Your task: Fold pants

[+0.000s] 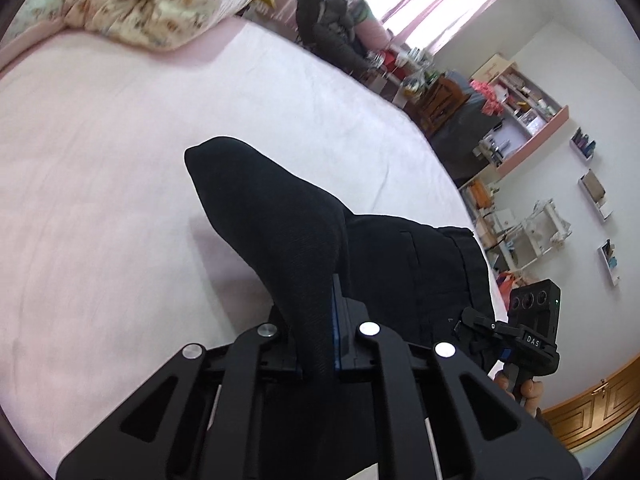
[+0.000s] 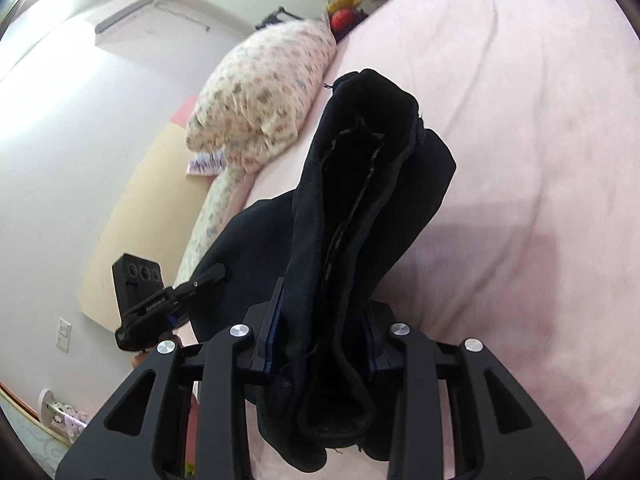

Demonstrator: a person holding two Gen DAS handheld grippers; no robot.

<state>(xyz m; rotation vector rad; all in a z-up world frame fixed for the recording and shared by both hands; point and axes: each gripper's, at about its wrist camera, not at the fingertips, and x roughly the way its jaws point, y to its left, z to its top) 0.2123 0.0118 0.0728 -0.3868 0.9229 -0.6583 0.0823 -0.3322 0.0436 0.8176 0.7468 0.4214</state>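
Observation:
The black pants (image 1: 260, 208) lie partly on the pink bed (image 1: 100, 160), with two parts lifted off it. My left gripper (image 1: 312, 332) is shut on a thin fold of the fabric, which rises from its jaws as a pointed flap. My right gripper (image 2: 324, 320) is shut on a thick bunch of the pants (image 2: 360, 184); the cloth's open hem stands up between the blue pads. Each gripper shows in the other's view: the right gripper (image 1: 476, 324) at the pants' right edge, the left gripper (image 2: 212, 274) at their left edge. A hand (image 1: 528, 392) holds the right one.
A flowered quilt (image 1: 152, 0) is heaped at the far end of the bed (image 2: 520, 160), also seen as the quilt (image 2: 264, 92). Beyond the bed's right edge stand a dark chair with clothes (image 1: 332, 20), a cluttered desk (image 1: 460, 120) and shelves (image 1: 532, 108).

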